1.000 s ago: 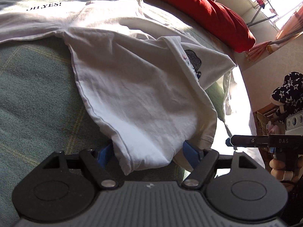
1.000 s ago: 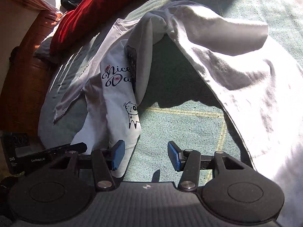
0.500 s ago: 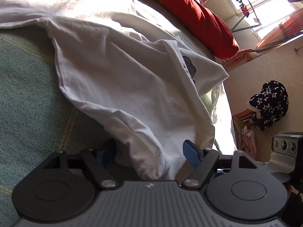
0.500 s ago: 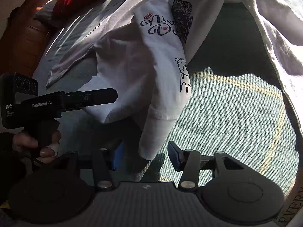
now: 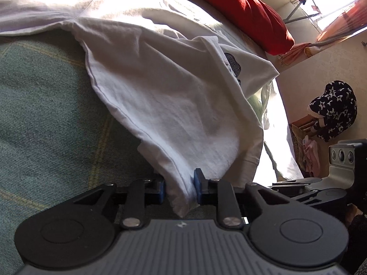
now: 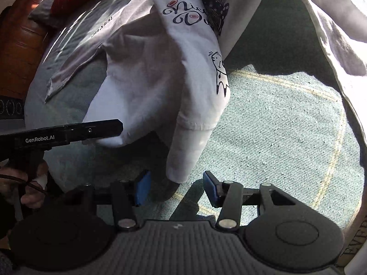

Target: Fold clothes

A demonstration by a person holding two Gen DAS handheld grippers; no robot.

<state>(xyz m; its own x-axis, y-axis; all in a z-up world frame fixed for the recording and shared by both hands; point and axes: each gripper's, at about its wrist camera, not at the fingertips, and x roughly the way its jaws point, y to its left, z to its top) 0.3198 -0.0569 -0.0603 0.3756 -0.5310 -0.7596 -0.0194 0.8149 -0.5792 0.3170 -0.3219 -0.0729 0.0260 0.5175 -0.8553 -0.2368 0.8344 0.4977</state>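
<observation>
1. The left tongs point(image 5: 179, 189) have just closed and pinch a bunched edge of the white T-shirt point(image 5: 174, 96).
2. The right tongs point(image 6: 176, 189) stand spread, a hanging corner just above them.
3. The shirt drapes over the green bed point(image 5: 45, 114).

White T-shirt point(image 5: 174, 105): draped over green plaid bed cover point(image 5: 45, 114), hem corner hanging toward camera. Left hand-held gripper point(image 5: 179, 189): jaws just closed, blue pads pressing on the shirt's hem corner. Second white garment point(image 5: 41, 2), printed "OH,YES!", lying flat behind. Red pillow point(image 5: 247, 9): along bed's far edge. Star-patterned dark item point(image 5: 332, 112): at right, beside wall. Right hand-held gripper point(image 5: 321, 183): partly seen, lower right.
</observation>
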